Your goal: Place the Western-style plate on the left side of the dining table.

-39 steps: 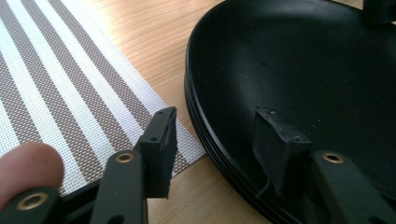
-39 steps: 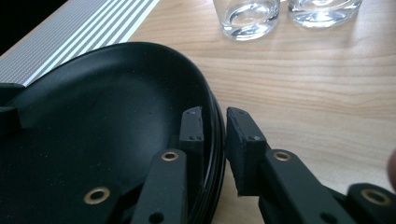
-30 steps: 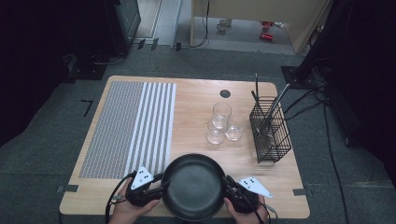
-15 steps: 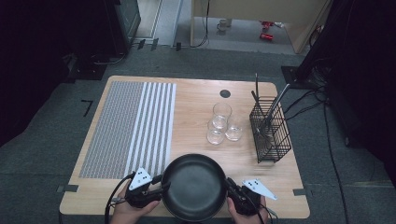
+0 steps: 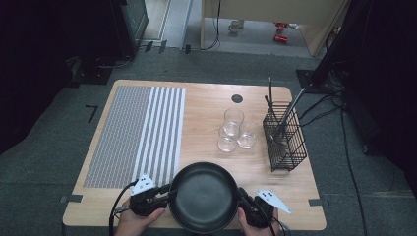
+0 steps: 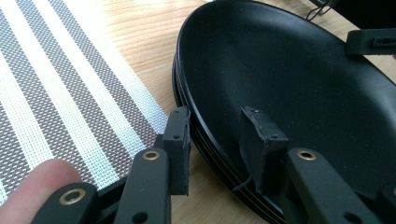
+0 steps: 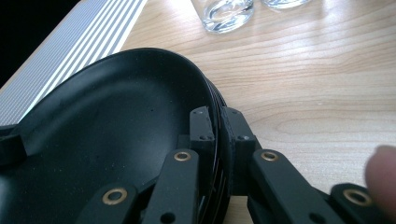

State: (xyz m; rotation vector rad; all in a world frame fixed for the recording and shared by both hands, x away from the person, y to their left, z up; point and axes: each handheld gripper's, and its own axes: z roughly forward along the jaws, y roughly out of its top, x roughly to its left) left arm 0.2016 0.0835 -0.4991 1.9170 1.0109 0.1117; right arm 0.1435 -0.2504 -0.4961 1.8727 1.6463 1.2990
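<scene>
A stack of black plates (image 5: 204,196) sits at the table's near edge, between my two grippers. My left gripper (image 5: 164,192) straddles the stack's left rim (image 6: 205,140), with one jaw outside and one inside on the plate's inner slope. Its jaws have just been closing with the rim between them, and a gap still shows. My right gripper (image 5: 242,201) is shut on the right rim (image 7: 218,100), one pad on each side. A fingertip (image 7: 380,172) shows beside it.
A striped grey and white placemat (image 5: 133,132) covers the table's left half. Three glasses (image 5: 233,130) stand behind the plates. At the right stands a black wire basket (image 5: 285,142) with utensils. A dark round hole (image 5: 237,98) marks the far edge.
</scene>
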